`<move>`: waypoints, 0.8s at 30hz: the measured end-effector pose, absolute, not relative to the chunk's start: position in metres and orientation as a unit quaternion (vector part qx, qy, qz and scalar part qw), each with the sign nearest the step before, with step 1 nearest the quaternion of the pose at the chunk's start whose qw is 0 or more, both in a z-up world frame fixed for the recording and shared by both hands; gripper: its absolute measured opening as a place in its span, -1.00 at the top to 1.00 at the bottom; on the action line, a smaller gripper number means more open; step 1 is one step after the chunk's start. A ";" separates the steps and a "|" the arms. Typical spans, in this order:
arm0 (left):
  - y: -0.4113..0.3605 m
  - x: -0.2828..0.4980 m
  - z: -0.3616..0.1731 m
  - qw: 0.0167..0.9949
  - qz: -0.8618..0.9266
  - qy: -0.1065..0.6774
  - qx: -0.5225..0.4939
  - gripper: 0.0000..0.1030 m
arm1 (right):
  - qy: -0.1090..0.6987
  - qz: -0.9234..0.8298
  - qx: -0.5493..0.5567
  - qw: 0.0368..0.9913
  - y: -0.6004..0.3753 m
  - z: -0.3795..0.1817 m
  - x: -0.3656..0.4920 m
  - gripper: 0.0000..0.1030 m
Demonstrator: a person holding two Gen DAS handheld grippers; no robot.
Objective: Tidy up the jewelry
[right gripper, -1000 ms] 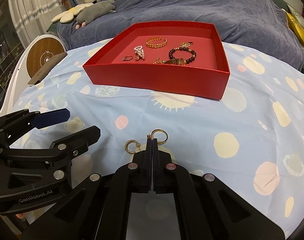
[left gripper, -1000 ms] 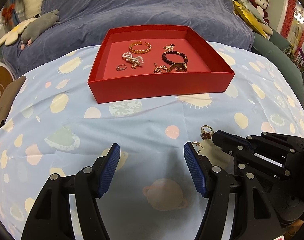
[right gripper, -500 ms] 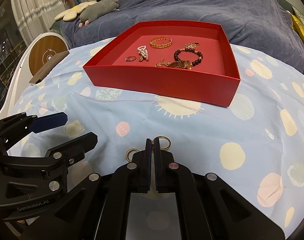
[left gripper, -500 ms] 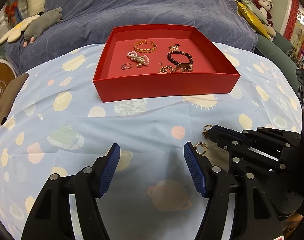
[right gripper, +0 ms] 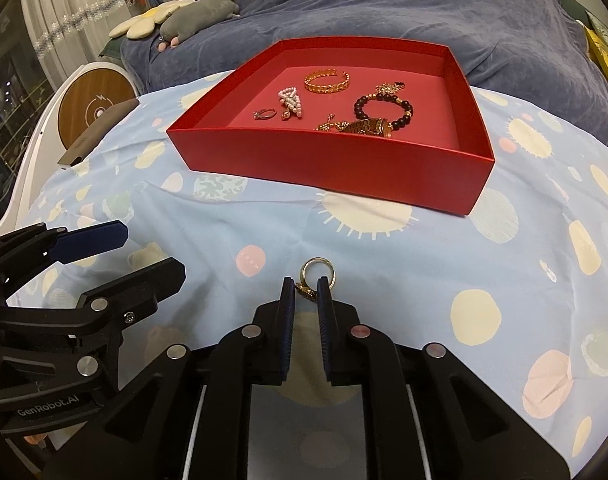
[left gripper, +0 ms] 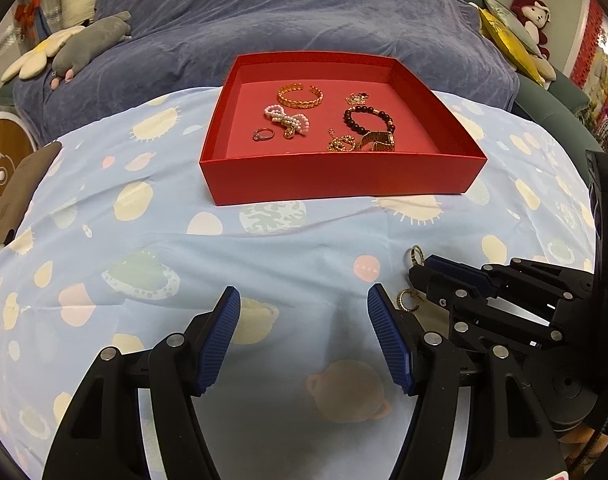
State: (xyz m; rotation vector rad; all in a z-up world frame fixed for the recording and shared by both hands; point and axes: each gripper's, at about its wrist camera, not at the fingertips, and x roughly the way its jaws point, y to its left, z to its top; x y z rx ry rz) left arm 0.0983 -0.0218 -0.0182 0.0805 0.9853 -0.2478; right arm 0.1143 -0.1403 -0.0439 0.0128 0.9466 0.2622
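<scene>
Two hand-held grippers are hovering low in the frame over the patterned bench cloth (right gripper: 424, 248). The right hand-held gripper (right gripper: 306, 300) is opening its jaws, with a gold ring earring (right gripper: 318, 274) lying between and just ahead of the tips, no longer pinched. The left hand-held gripper (left gripper: 304, 312) is standing released and wide, with nothing between its pads. A second gold hoop (left gripper: 407, 300) is lying beside it. The red tray (left gripper: 344, 184), at upper centre, is holding bracelets and rings.
</scene>
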 end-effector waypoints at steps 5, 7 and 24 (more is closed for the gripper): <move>-0.020 0.099 -0.018 0.873 -0.118 0.472 0.037 -0.23 | 0.453 0.126 -0.001 0.883 -0.138 -0.046 0.117 0.86; -0.019 0.098 -0.017 0.874 -0.117 0.471 0.039 -0.23 | 0.452 0.127 -0.003 0.883 -0.137 -0.047 0.117 0.92; -0.006 0.104 -0.015 0.873 -0.110 0.474 0.022 -0.23 | 0.447 0.121 0.000 0.887 -0.130 -0.049 0.129 0.52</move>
